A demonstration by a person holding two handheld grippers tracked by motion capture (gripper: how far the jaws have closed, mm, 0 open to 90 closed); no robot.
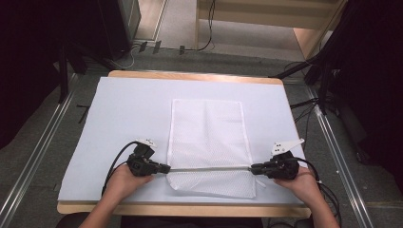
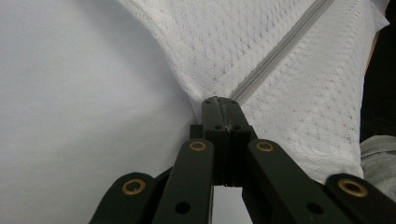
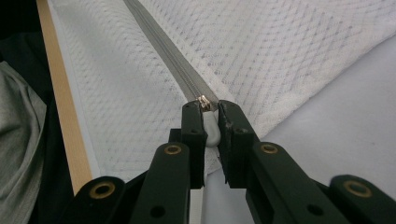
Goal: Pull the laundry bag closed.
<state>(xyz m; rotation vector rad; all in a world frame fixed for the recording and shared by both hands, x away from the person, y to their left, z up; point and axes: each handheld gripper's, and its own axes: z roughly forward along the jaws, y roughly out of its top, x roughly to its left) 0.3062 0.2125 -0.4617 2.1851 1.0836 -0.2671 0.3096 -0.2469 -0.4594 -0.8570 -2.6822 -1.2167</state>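
Hands, nearest the table's [image 1: 85, 142] front edge: left hand [image 1: 121, 183] holds the left gripper [image 1: 164, 168], right hand [image 1: 299, 183] holds the right gripper [image 1: 254, 167]. Both grippers point inward, toward each other, level with the tabletop.

Left gripper [image 2: 222, 105]: jaws fully closed, pinching the left edge of the mesh bag [image 1: 209, 142] at the end of its zipper [image 1: 209, 168]. Fabric puckers up into the jaw tips; the zipper [image 2: 280, 51] runs away from them across the mesh bag [image 2: 303, 93].

Right gripper [image 3: 211, 109]: jaws narrow, clamped on the white zipper pull [image 3: 211, 128] at the bag's right edge, with the metal slider [image 3: 204, 101] just past the tips. The zipper [image 3: 163, 51] extends beyond it over the mesh bag [image 3: 280, 46].

Zipper: stretched taut and straight between the two grippers, near the bag's front end.

Mesh bag: white, rectangular, lying flat at the table's middle, its long side running away from the person; most of it lies beyond the grippers.

Table: white sheet over a wooden top.
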